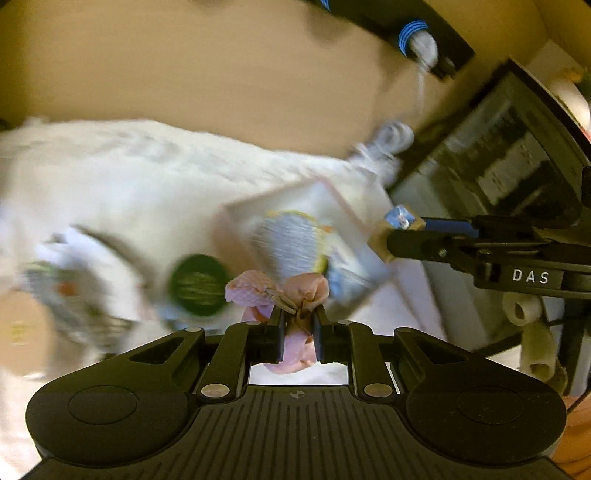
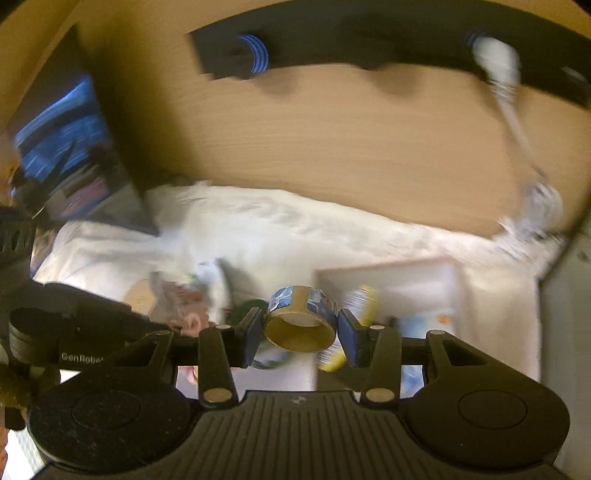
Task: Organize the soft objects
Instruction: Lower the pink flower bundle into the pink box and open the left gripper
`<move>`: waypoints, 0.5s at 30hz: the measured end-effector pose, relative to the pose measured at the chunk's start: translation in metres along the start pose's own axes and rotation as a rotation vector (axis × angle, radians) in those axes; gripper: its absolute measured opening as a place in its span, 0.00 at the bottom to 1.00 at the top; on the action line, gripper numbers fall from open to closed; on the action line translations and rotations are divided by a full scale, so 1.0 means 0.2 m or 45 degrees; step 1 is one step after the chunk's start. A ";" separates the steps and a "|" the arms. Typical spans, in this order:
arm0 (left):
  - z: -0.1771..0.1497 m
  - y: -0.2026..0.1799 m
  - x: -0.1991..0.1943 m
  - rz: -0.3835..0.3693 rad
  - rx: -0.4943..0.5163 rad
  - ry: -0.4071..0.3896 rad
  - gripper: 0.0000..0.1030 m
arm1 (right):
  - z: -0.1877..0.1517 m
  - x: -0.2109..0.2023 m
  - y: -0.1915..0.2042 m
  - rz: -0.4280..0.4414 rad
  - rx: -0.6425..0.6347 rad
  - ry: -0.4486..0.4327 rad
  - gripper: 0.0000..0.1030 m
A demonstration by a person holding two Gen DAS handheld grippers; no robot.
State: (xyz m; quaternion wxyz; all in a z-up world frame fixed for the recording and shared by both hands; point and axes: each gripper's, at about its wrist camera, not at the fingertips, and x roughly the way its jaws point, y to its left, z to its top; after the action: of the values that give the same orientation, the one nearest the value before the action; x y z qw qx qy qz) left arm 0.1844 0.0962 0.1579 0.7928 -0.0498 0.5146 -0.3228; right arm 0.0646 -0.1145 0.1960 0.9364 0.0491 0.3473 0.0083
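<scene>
Here, closest in, the left gripper (image 1: 298, 325) has its two fingers drawn nearly together on a bunch of pink cloth (image 1: 280, 291), which puffs out above the fingertips and hangs down between them toward the gripper body; something thin and pale lies across the top of the bunch, too small to make out. The right gripper (image 2: 301, 330) stands about half open with a roll of tape (image 2: 301, 321), cardboard core and blue patterned outside, pinched between its two pads and lying on its side so the hollow faces the camera. From the left wrist view that same roll (image 1: 400, 221) shows at the tip of the right gripper (image 1: 388, 240) reaching in from the right, above the near right corner of a shallow pale tray (image 1: 343, 199). The tray sits on a white cloth (image 1: 147, 177) spread over the surface, and inside it lies something blue-grey with a yellow edge (image 1: 291, 240), badly blurred. Left of the pink cloth a dark green round thing (image 1: 199, 284) lies on the white cloth, and further left a smeared heap of pale and grey things (image 1: 62, 266) that I cannot identify. Beyond the cloth rises a tan wooden panel (image 1: 221, 74), with a black strip (image 2: 369, 33) along its far top and a white cable (image 2: 513, 110) trailing down the right side.
</scene>
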 end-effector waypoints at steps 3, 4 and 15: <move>0.03 -0.09 0.15 -0.073 -0.016 0.042 0.17 | -0.05 -0.02 -0.14 -0.046 0.061 -0.013 0.43; 0.04 -0.12 0.20 -0.093 -0.025 0.050 0.17 | -0.07 -0.02 -0.18 -0.065 0.076 -0.017 0.43; 0.31 -0.23 0.65 -0.135 -0.104 0.027 0.18 | -0.18 -0.02 -0.55 -0.162 0.248 -0.079 0.43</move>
State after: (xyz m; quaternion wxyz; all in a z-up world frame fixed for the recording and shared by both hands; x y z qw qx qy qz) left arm 0.2501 -0.0284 0.1044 0.7663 -0.1060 0.5325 -0.3436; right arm 0.0359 -0.2204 0.1612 0.9362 0.1181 0.3196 -0.0863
